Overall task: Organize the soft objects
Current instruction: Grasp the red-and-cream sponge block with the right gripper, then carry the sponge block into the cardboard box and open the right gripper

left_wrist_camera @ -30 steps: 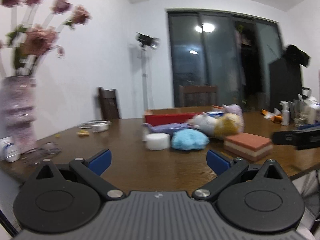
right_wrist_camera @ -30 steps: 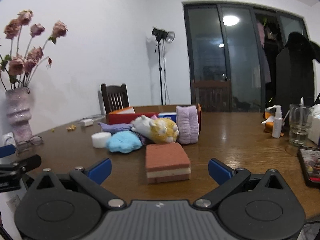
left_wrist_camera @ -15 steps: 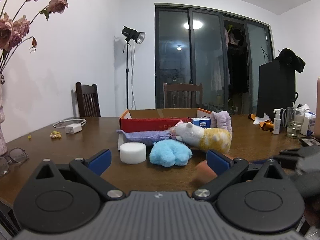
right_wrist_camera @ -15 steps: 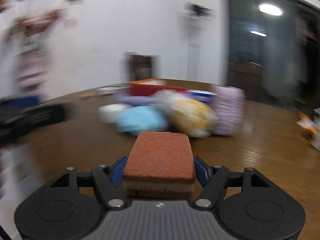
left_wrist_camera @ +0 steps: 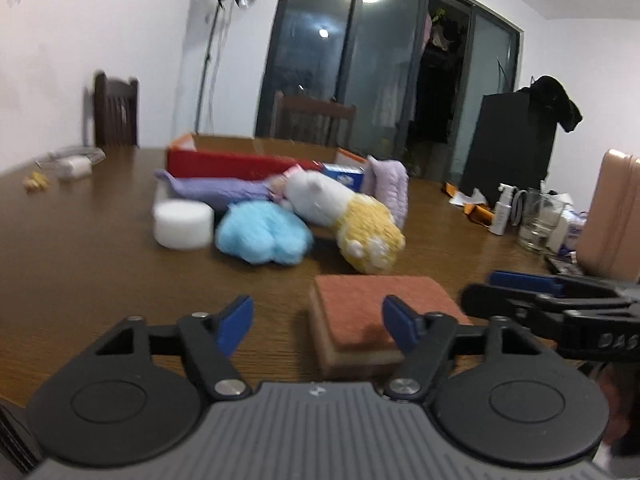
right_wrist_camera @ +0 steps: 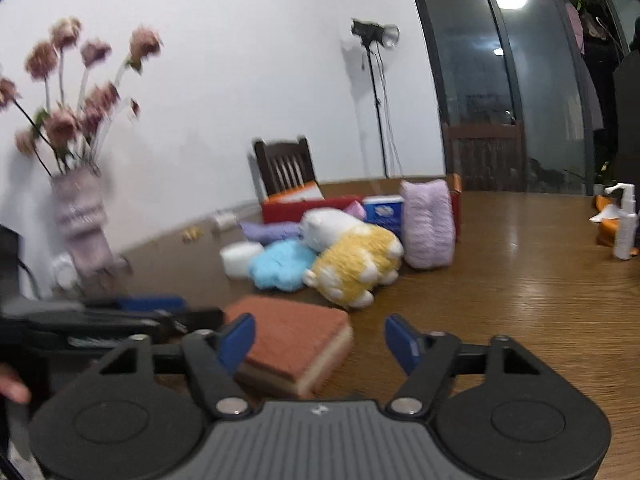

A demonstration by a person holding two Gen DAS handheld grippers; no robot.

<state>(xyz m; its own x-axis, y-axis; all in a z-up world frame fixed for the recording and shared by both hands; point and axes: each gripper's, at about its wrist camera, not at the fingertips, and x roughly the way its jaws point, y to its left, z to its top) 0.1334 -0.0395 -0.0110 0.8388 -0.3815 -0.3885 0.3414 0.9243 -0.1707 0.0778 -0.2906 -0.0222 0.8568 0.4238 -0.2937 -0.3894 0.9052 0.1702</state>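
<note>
Sponge (right_wrist_camera: 294, 338) lies near the tabletop's front edge, between both half-closing grippers: left gripper (left_wrist_camera: 316, 322) and right gripper (right_wrist_camera: 320, 338) each straddle one corner, neither clamped.

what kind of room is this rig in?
Likely a home dining room: a wooden table with wooden chairs, a vase of flowers, and glass sliding doors. A studio light suggests a recording setup.
</note>
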